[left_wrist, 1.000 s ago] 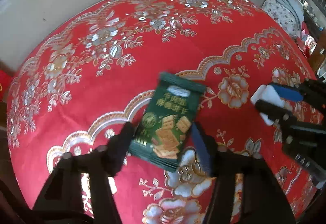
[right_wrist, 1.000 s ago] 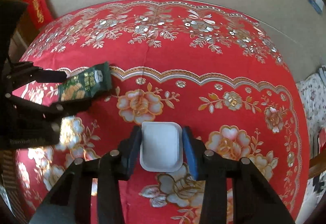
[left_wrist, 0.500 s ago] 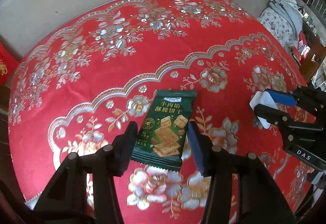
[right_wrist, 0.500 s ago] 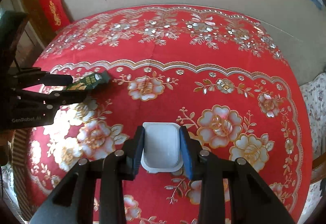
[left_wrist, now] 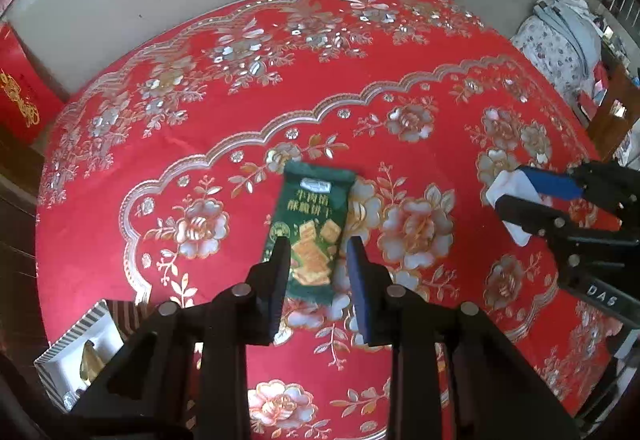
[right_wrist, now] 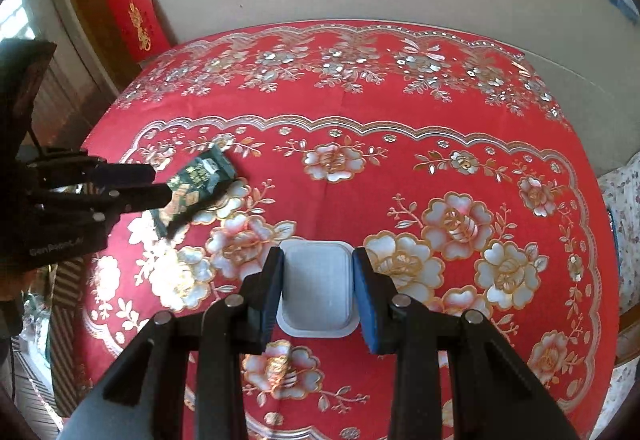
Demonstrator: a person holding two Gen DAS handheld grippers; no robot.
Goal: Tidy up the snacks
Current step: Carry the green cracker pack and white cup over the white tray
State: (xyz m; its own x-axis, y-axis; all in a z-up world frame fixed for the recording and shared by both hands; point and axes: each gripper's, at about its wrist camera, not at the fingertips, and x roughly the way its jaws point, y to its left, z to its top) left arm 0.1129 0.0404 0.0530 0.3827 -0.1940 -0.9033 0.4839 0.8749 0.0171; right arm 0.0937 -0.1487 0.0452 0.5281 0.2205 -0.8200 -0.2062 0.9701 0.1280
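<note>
Left gripper (left_wrist: pixel 316 252): jaws closing, green cracker packet (left_wrist: pixel 310 230) between them, lower half of the packet sits in the gap at frame centre. I can't confirm the pads are actually pressing it; in the left wrist view there's a visible strip of cloth between the packet's right edge and the blue pad, so I read it as not clamped. From the right wrist view the same packet (right_wrist: pixel 196 187) shows at left of frame, tilted, one end by the left gripper's (right_wrist: pixel 160 185) fingertips, the other end angled toward the upper right; whether it's resting on the cloth or slightly off it I can't tell. Right gripper (right_wrist: pixel 318 272): closed on the white plastic cup (right_wrist: pixel 316 286), both pads against its sides, rim visible below the fingers, bottom centre of frame. In the left wrist view that gripper (left_wrist: pixel 508 185) comes in from the right edge with the white cup (left_wrist: pixel 506 185) sandwiched between black and blue fingers. Everything is over the red floral tablecloth (right_wrist: pixel 400 167) on a round table. Striped box (left_wrist: pixel 76 356) at lower left of the left wrist view, open top, something gold-coloured inside, contents not readable. Red banner (right_wrist: pixel 138 23) with gold characters on the wall, upper left of the right wrist view.
</note>
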